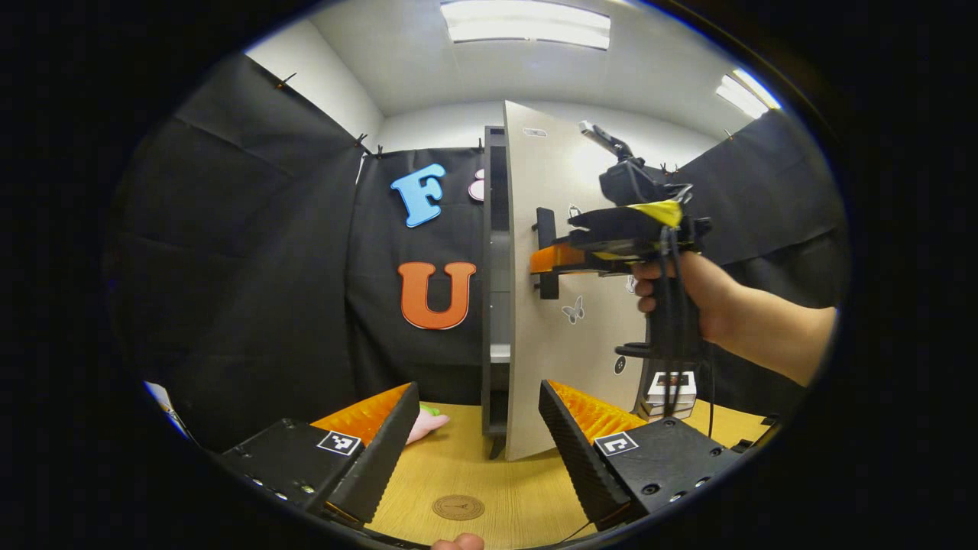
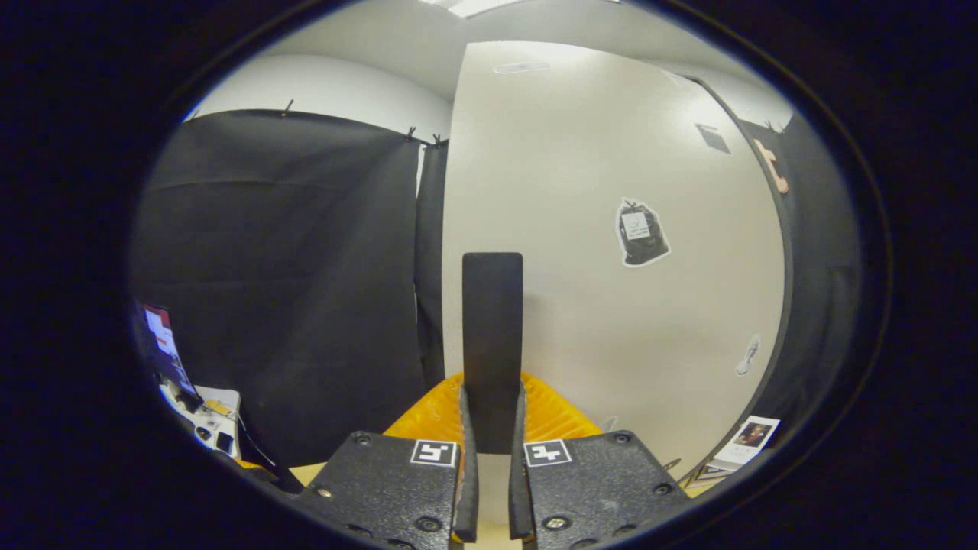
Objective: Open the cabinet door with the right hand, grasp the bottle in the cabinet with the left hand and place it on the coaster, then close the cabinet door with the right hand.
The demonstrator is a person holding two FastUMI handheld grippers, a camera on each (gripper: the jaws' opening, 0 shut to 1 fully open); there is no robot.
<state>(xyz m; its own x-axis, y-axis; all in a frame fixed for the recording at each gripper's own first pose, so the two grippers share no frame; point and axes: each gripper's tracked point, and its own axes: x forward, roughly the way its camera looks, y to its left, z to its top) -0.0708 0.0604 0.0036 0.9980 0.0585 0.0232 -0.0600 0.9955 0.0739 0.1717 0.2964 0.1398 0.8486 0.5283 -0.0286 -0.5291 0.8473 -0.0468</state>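
Item: cabinet door [image 1: 569, 336], pale panel, swung partly open and standing edge-on in the left gripper view. We judge the opening step to be in hand.

Item: door handle [image 2: 492, 344], dark upright bar. Our right gripper [image 2: 490, 451] is clenched on it, both fingers pressing its sides with no gap showing. In the left gripper view we see the same right gripper [image 1: 546, 260] at the handle [image 1: 545, 252], held by a hand [image 1: 688, 290] reaching in from the right.

Item: left gripper [image 1: 477, 435], released, fingers spread wide, holding and touching nothing, poised above the wooden table [image 1: 527, 489].

Item: coaster [image 1: 458, 506], round and brown, lying bare on the table between and just ahead of the left fingers.

Item: cabinet [image 1: 495, 290], dark frame with a shelf edge visible in the narrow gap. The bottle is hidden from us; we cannot tell where it stands inside.

Item: pink object [image 1: 424, 424] on the table, beside the left finger; its nature is unclear.

Next move, by our judgement: the right gripper needs to draw the door wider, enough for the left gripper to enter the opening.
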